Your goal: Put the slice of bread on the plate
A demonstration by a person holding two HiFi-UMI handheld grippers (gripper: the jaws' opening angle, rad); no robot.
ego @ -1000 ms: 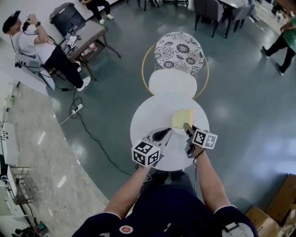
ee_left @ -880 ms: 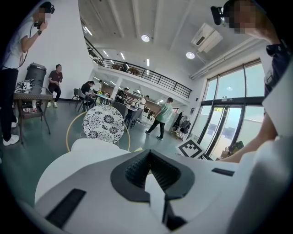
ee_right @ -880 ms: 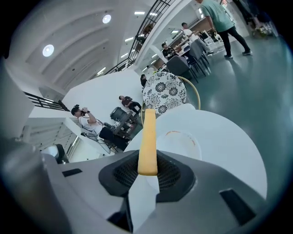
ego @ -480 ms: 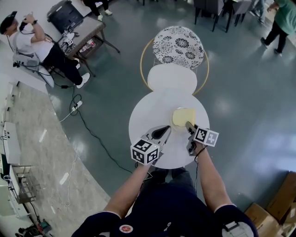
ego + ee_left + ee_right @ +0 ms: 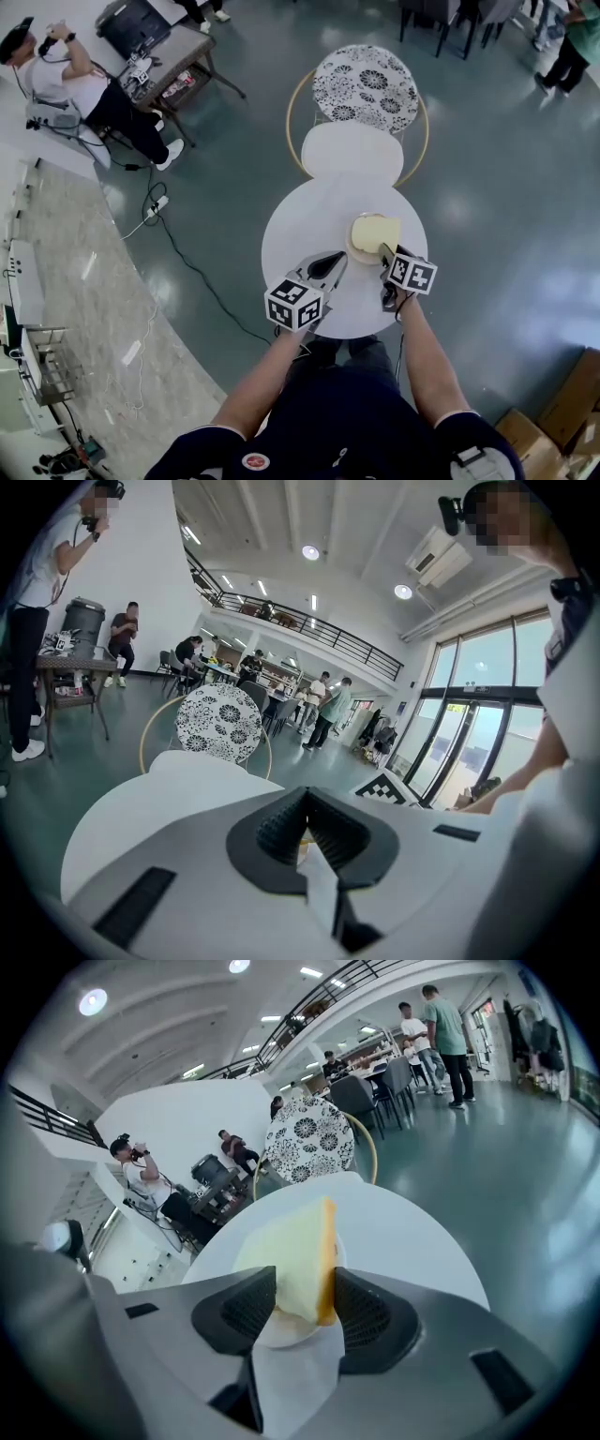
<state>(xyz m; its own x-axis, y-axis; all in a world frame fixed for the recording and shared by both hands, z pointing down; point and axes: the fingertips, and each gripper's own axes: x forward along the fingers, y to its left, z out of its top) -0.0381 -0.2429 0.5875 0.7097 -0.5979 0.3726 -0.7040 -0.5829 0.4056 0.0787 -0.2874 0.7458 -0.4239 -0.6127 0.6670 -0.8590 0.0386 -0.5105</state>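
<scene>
Right tongs point(image 5: 305, 1281) had just opened, releasing the slice of bread point(image 5: 295, 1246) onto the plate point(image 5: 279, 1328); left tongs point(image 5: 303, 819) were closed, empty.

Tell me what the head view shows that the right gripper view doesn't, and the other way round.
Only the head view: the left gripper and the right gripper side by side, the person's forearms, and the whole round table seen from above. Only the right gripper view: its own jaws close up. They have just been opening and stand apart, with the slice of bread leaning between them over the plate. Both: the bread, the plate, the white table and the patterned chair beyond it.
</scene>
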